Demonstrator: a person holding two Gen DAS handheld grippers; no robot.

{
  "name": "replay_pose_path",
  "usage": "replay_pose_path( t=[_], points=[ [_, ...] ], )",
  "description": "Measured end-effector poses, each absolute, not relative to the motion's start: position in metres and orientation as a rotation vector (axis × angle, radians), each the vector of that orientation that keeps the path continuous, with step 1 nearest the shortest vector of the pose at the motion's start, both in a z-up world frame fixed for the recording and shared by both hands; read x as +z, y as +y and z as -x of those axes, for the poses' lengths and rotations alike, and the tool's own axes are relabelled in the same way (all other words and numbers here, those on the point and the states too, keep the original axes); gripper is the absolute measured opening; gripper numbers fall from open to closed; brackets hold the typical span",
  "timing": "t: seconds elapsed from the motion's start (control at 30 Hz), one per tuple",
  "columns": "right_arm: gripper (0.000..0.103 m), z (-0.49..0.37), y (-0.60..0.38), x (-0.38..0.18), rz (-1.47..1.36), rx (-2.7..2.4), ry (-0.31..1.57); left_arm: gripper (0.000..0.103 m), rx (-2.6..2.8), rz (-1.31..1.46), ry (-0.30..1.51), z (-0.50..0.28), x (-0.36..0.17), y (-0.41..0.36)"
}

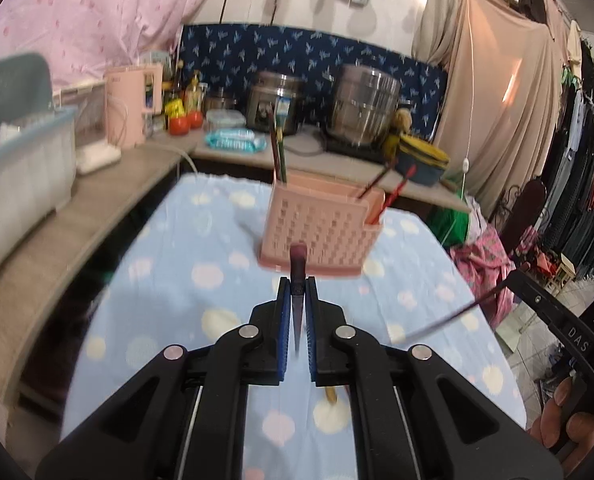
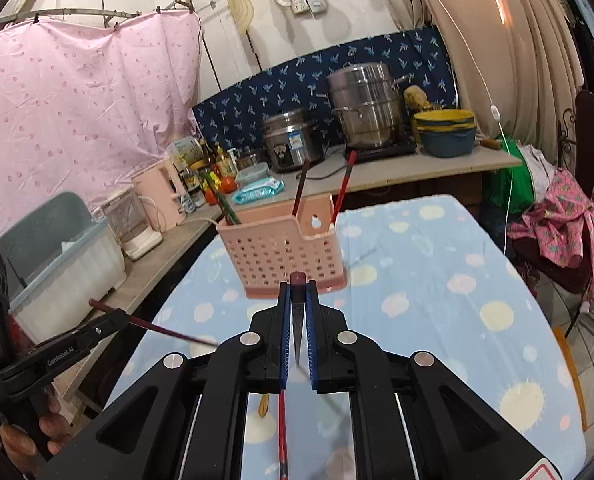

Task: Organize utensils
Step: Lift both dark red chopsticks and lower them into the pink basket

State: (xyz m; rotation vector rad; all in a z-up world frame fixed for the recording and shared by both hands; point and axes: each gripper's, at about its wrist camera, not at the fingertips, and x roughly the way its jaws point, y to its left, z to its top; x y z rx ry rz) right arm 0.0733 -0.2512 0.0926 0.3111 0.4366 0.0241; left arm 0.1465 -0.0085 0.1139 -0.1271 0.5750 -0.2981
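Note:
A pink perforated utensil holder (image 1: 317, 232) stands on the blue dotted tablecloth, also in the right wrist view (image 2: 281, 252). Several chopsticks stand in it: green and brown ones (image 1: 277, 148) at its left, red and brown ones (image 2: 343, 188) at its right. My left gripper (image 1: 298, 284) is shut on a dark maroon chopstick (image 1: 298, 264), just in front of the holder. My right gripper (image 2: 298, 290) is shut on another dark maroon chopstick (image 2: 298, 280), also just short of the holder. A red chopstick (image 2: 283, 432) and a wooden utensil tip (image 2: 263, 406) lie on the cloth under the right gripper.
A wooden counter (image 1: 57, 216) runs along the left and back with a plastic bin (image 1: 17, 184), pink kettle (image 1: 131, 108), bottles, rice cooker (image 2: 293, 144), steel steamer pot (image 2: 367, 108) and a blue-yellow basin (image 2: 447, 132). Clothes (image 2: 557, 216) pile at the right of the table.

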Motion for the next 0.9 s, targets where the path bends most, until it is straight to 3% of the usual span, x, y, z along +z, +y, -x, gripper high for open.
replay_pose_path(
  t=[0.9],
  points=[
    [0.007,-0.176,-0.268,0.210,-0.323,0.032,0.165,0.007,-0.310,0.156,0.231,-0.235,0.247,-0.028]
  ],
)
